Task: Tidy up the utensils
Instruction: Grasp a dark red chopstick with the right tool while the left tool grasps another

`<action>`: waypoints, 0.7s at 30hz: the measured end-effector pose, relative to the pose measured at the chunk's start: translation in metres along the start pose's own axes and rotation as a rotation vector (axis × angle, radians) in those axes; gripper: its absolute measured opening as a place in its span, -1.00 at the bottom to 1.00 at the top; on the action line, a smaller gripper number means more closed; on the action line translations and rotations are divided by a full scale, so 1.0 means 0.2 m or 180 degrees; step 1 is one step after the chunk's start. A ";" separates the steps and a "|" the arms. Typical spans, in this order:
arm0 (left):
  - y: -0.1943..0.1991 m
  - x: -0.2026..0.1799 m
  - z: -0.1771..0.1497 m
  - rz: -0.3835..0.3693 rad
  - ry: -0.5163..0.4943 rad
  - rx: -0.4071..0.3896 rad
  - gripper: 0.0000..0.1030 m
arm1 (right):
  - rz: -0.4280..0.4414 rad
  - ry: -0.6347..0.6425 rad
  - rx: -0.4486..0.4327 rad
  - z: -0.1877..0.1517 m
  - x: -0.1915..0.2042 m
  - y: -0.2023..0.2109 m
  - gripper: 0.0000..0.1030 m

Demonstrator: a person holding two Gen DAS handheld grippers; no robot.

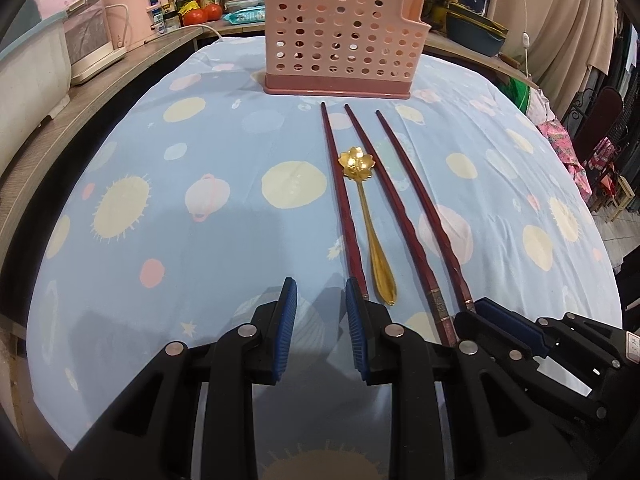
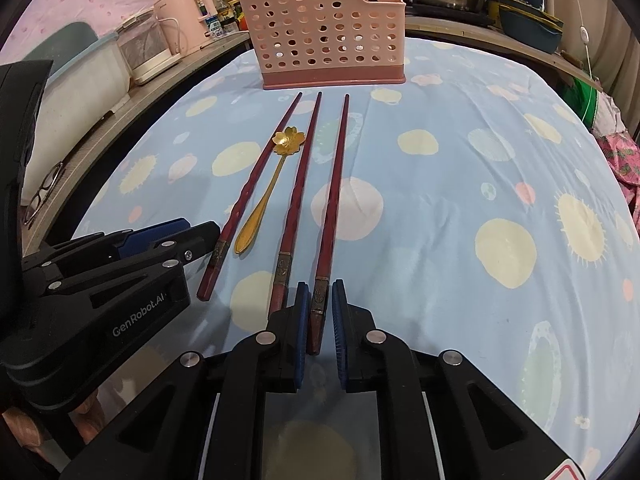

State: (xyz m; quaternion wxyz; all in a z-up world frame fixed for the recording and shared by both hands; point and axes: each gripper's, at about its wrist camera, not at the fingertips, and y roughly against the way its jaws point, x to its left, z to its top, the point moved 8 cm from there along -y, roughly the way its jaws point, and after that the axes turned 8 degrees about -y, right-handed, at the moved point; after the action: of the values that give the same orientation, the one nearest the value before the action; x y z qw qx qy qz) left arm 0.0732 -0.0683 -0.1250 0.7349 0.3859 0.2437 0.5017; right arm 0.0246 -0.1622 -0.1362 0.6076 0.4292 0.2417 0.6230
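Three dark red chopsticks and a gold flower-bowl spoon [image 1: 366, 204] lie on the blue patterned cloth, pointing at a pink perforated utensil holder [image 1: 340, 36] at the far edge. My left gripper [image 1: 322, 292] is open and empty, its right finger beside the left chopstick [image 1: 340, 192]. My right gripper [image 2: 320, 296] is open, its jaws on either side of the right chopstick's [image 2: 332, 200] thick end, with a small gap on each side. The spoon [image 2: 272, 176] lies between the left chopstick [image 2: 256, 188] and the middle chopstick [image 2: 298, 196]. The holder [image 2: 326, 32] stands upright.
A wooden shelf [image 1: 100, 76] runs along the left with a pink kettle [image 1: 132, 12], white appliances and bottles. Pots and a blue bowl [image 1: 476, 36] sit behind the holder. Glasses [image 2: 44, 192] lie on the shelf. The left gripper's body [image 2: 120, 268] is at the left.
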 end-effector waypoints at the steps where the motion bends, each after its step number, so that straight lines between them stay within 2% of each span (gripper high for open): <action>1: 0.00 -0.01 0.00 -0.0011 -0.0012 0.0004 -0.53 | 0.0003 -0.0002 0.0001 0.00 0.00 0.00 -0.78; 7: 0.00 -0.02 0.00 -0.0024 -0.0017 0.0019 -0.52 | 0.0007 -0.0001 0.0003 0.00 0.00 0.00 -0.78; 9: 0.02 -0.02 0.00 -0.0025 -0.0021 -0.0013 -0.44 | 0.0003 -0.0004 0.0003 0.00 0.00 0.00 -0.79; 11: 0.03 -0.02 0.01 -0.0034 -0.0024 -0.0048 -0.25 | 0.0004 -0.0009 0.0004 0.00 0.00 0.00 -0.80; 13: 0.04 -0.03 0.01 -0.0045 -0.0053 -0.0060 -0.21 | 0.0010 -0.0018 0.0007 0.00 0.00 0.00 -0.81; 18: -0.03 -0.06 -0.01 -0.0111 -0.0052 0.0072 -0.21 | 0.0005 -0.0032 0.0023 0.00 -0.01 0.01 -0.81; 21: -0.02 -0.06 -0.01 -0.0091 -0.0070 0.0057 -0.21 | 0.0004 -0.0030 0.0027 -0.01 -0.02 0.01 -0.81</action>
State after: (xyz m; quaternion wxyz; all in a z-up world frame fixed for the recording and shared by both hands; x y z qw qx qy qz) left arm 0.0690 -0.0790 -0.1302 0.7411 0.3944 0.2455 0.4847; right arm 0.0219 -0.1657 -0.1368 0.6065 0.4349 0.2413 0.6204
